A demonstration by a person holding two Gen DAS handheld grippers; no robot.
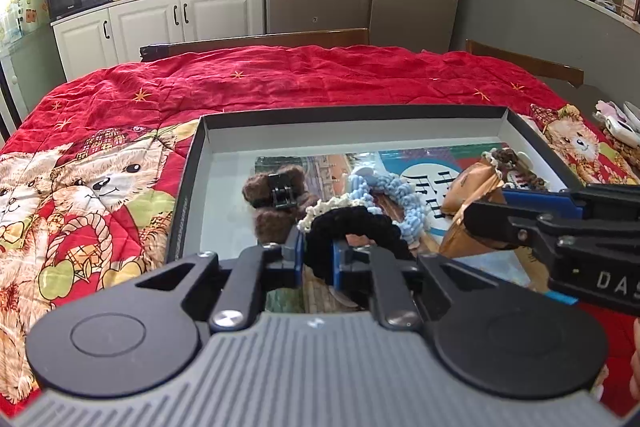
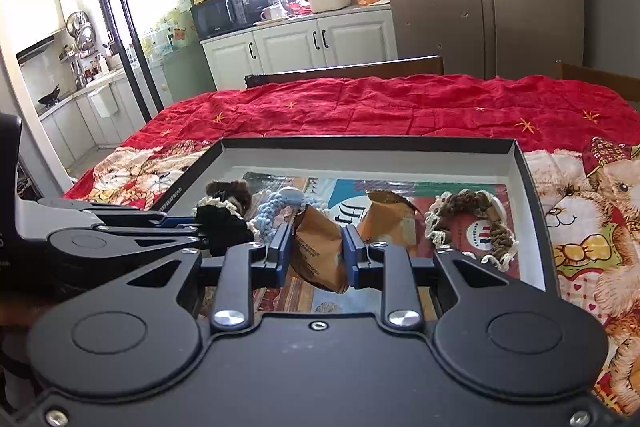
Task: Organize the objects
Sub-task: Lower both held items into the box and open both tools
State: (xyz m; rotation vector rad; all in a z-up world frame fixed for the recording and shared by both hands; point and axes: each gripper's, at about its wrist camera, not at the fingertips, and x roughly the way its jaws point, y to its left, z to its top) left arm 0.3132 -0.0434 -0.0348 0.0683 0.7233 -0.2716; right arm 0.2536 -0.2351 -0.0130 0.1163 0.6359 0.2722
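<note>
A shallow black box (image 1: pixel 188 171) with a white inside lies on the red bear quilt; it also shows in the right wrist view (image 2: pixel 532 187). My left gripper (image 1: pixel 318 255) is shut on a black scrunchie (image 1: pixel 352 227) over the box's near part. My right gripper (image 2: pixel 316 251) is shut on a brown snack packet (image 2: pixel 316 247), also seen in the left wrist view (image 1: pixel 472 203). In the box lie a brown fuzzy hair clip (image 1: pixel 276 195), a light blue scrunchie (image 1: pixel 396 195), a second brown packet (image 2: pixel 388 219) and a brown-and-cream scrunchie (image 2: pixel 468 223).
The red quilt (image 1: pixel 280 83) covers the table. Printed cards (image 2: pixel 280 291) line the box floor. Small white items (image 1: pixel 616 123) lie at the table's right edge. Wooden chair backs (image 1: pixel 256 41) stand behind the table, with cabinets and a fridge beyond.
</note>
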